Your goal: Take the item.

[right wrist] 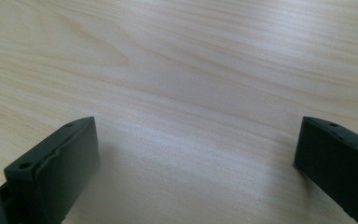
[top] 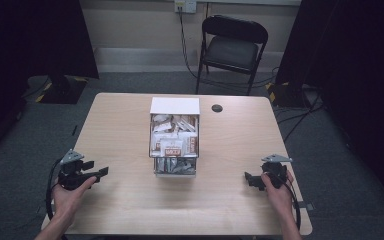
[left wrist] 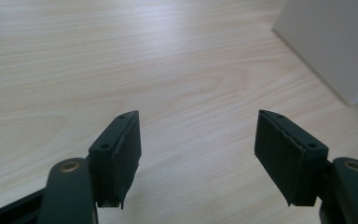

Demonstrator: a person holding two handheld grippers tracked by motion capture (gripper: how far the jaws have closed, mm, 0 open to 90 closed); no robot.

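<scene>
A white box-like organiser point(top: 174, 106) with two open drawers full of small packets point(top: 174, 142) stands in the middle of the wooden table point(top: 120, 120). My left gripper point(top: 102, 172) is held over the table's front left part, pointing right toward the organiser, jaws apart with nothing between them. In the left gripper view the gripper point(left wrist: 198, 144) looks down on bare wood, with a white corner of the organiser point(left wrist: 335, 42) at the upper right. My right gripper point(top: 248, 179) is at the front right, pointing left, open and empty; in its own view the gripper point(right wrist: 196, 154) faces bare tabletop.
A round black cable port point(top: 217, 108) sits in the table behind the organiser. A black folding chair point(top: 232, 47) stands beyond the far edge. Dark curtains hang at both sides, and cables run over the grey floor at the right.
</scene>
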